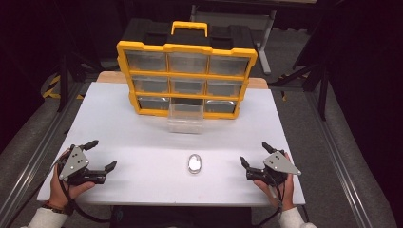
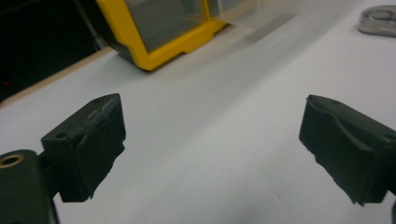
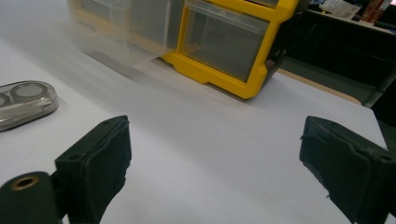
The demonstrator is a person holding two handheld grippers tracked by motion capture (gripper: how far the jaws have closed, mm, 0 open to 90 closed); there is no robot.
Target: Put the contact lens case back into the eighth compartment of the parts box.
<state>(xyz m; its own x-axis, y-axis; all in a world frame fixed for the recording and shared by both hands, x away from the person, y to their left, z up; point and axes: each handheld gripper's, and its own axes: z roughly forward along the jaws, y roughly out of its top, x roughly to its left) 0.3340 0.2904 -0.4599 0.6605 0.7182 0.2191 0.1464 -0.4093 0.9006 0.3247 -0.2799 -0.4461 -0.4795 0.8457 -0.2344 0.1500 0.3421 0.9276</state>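
Observation:
A yellow and black organizer (image 1: 186,78) with clear drawers stands at the back of the white table (image 1: 142,137). Its bottom middle drawer (image 1: 186,116) is pulled out onto the table. A small clear oval case (image 1: 194,163) lies in front of it, near the table's front middle; it also shows in the right gripper view as the case (image 3: 23,102) and at the top right in the left gripper view as the case (image 2: 380,21). My left gripper (image 1: 102,154) rests open at the front left, empty. My right gripper (image 1: 254,154) rests open at the front right, empty.
A wooden board edge (image 1: 111,76) shows behind the white top. Metal rails (image 1: 33,161) run along both sides of the table. Black stands and a dark floor surround it.

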